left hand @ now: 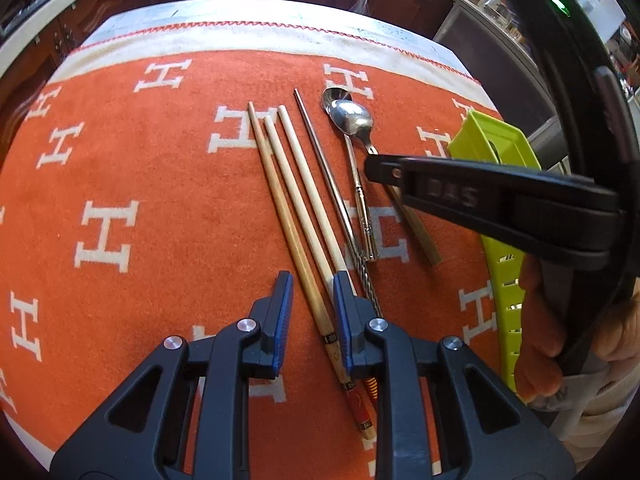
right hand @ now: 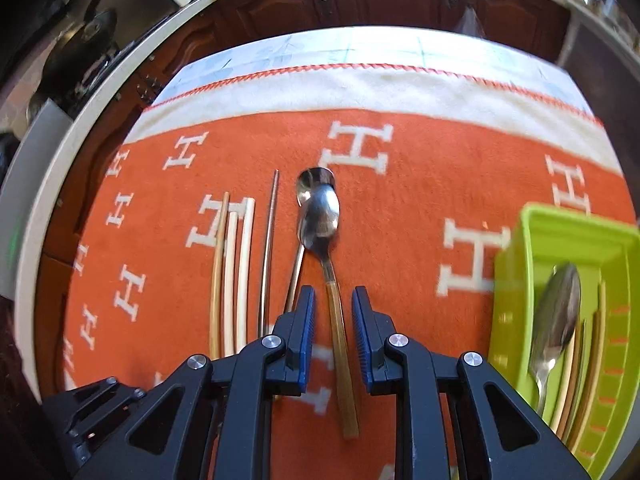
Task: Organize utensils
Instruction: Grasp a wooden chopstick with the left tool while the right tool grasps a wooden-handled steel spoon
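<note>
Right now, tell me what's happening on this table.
A person with a gripper in each hand is sorting utensils off an orange cloth. The right gripper hovers with open jaws either side of a gold-handled spoon lying on the cloth. The left gripper has open jaws around the wooden chopsticks. A metal chopstick and a second spoon remain loose. The green tray already holds a spoon and some chopsticks.

Left gripper (left hand: 312, 300) jaws parted, right gripper (right hand: 333, 312) jaws parted, both angled downward

Chopsticks (left hand: 296, 216) and spoons (right hand: 320, 220) lie parallel on cloth; green tray (right hand: 624, 320) holds another spoon.
</note>
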`<state>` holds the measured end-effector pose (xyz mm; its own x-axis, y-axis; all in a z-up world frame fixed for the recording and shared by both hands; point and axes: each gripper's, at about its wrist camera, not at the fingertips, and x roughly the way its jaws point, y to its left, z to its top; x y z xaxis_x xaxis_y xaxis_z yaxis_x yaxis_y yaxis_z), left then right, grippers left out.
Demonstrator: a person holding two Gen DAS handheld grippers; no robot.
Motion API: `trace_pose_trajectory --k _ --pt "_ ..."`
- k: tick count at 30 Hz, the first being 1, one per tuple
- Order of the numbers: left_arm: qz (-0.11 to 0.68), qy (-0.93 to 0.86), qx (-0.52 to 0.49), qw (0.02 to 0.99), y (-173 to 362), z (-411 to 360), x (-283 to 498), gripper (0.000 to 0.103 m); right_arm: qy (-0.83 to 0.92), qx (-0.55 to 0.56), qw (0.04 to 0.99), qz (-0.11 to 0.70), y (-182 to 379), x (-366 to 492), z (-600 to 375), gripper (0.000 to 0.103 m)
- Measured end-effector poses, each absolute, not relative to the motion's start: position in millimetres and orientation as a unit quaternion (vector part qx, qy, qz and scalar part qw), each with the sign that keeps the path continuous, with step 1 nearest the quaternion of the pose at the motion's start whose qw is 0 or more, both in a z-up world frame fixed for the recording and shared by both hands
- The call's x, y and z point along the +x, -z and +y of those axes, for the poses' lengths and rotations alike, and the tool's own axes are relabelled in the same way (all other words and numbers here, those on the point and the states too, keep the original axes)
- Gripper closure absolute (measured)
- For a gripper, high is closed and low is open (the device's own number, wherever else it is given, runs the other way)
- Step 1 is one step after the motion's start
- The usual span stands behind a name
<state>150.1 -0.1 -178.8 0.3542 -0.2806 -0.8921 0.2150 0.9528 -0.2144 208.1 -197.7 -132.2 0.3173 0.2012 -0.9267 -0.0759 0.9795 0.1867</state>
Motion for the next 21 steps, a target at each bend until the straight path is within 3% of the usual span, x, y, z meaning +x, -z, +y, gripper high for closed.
trace_pose_trajectory --k 4,7,13,15,16,21 --pt "0.547 0.153 -0.028 0.823 179.1 1.5 150.8 0.083 -0.085 0.011 0.822 0.563 134.6 213.0 -185.7 0.085" --pt "0.545 0.145 -0.019 0.825 180.3 4.6 151.5 0.083 -0.087 -0.019 0.831 0.549 135.1 207.5 -179.7 0.096" --pt "0.535 0.133 0.02 0.834 182.6 -4.9 147.6 0.084 -0.099 0.004 0.831 0.547 129.8 192.1 -191.2 0.097" --pt "0.532 0.128 0.028 0.837 183.5 -8.0 146.7 0.088 -0.1 0.027 0.831 0.547 127.0 184.9 -199.5 0.097" --pt "0.529 0.119 0.039 0.839 183.8 -9.7 145.6 0.095 -0.1 0.035 0.831 0.545 125.1 182.2 -201.6 0.097" --pt "0.533 0.114 0.026 0.838 183.6 -5.0 142.4 0.099 -0.109 0.075 0.838 0.529 106.9 161.6 -218.3 0.097"
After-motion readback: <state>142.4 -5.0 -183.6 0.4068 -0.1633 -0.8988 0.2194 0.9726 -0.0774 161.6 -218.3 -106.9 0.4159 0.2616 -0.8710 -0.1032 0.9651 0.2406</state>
